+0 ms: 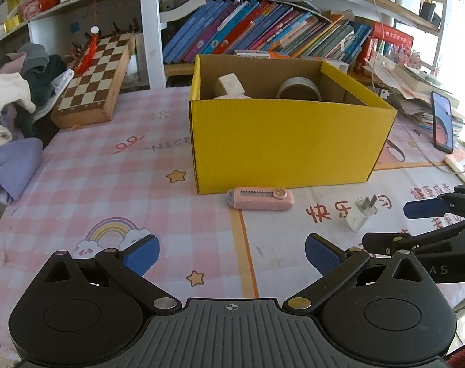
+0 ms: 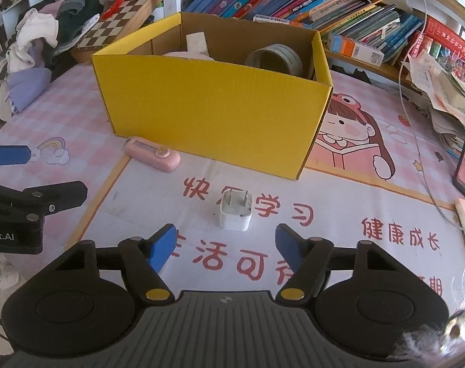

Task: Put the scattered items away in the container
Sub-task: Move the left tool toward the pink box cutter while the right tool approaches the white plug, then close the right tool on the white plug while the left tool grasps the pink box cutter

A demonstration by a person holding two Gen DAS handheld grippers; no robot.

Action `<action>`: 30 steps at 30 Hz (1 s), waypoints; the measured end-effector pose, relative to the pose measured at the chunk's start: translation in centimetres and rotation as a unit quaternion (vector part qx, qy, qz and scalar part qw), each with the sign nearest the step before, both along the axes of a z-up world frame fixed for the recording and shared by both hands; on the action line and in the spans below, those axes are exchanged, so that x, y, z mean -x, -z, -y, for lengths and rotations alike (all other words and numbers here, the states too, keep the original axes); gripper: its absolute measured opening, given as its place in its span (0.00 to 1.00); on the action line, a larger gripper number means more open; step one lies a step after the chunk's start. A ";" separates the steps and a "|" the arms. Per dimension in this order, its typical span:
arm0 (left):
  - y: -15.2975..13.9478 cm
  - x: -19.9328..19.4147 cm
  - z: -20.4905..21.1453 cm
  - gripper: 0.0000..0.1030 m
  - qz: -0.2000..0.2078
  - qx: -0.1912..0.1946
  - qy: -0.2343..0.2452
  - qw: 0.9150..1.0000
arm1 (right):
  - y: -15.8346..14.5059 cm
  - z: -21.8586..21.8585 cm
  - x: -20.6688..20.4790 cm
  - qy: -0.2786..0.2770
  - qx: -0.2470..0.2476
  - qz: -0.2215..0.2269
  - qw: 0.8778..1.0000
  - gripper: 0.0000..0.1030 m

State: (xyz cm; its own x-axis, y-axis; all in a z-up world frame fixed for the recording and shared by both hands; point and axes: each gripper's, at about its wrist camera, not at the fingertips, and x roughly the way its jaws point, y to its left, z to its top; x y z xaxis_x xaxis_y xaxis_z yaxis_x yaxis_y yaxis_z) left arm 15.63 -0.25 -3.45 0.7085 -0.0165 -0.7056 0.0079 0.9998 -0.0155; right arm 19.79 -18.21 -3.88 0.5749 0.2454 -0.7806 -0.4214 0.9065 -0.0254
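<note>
White square plastic charger plug (image 2: 234,213) lay on the printed mat, prongs pointing toward the yellow cardboard box (image 2: 214,113), just ahead of the right gripper (image 2: 224,242). Jaws parted, empty, plug not yet between them. Left gripper (image 1: 232,254) wide, empty, farther off.

A child's study corner in a home is shown. A desk is covered by a pink checked cartoon mat (image 2: 339,165) printed with Chinese characters. Behind the yellow cardboard box (image 1: 281,141), slanted children's books (image 1: 263,30) are shelved. Left of the box, a wooden chessboard (image 1: 94,73) and piled clothes (image 1: 14,98) are seen.
</note>
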 end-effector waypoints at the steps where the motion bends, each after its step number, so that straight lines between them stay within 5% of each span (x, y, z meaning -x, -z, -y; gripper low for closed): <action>1: 0.1 -0.2 0.0 0.99 -0.001 0.000 0.000 1.000 | 0.1 0.0 -0.3 0.000 0.000 -0.002 1.000 0.65; 15: 0.8 -2.6 0.1 0.99 -0.019 -0.002 -0.013 1.000 | 1.1 -0.3 -3.5 -0.019 0.000 -0.028 0.999 0.56; 30: 1.7 -5.1 1.2 0.99 -0.034 -0.004 -0.009 0.999 | 2.1 0.1 -6.0 -0.042 -0.014 -0.059 0.997 0.27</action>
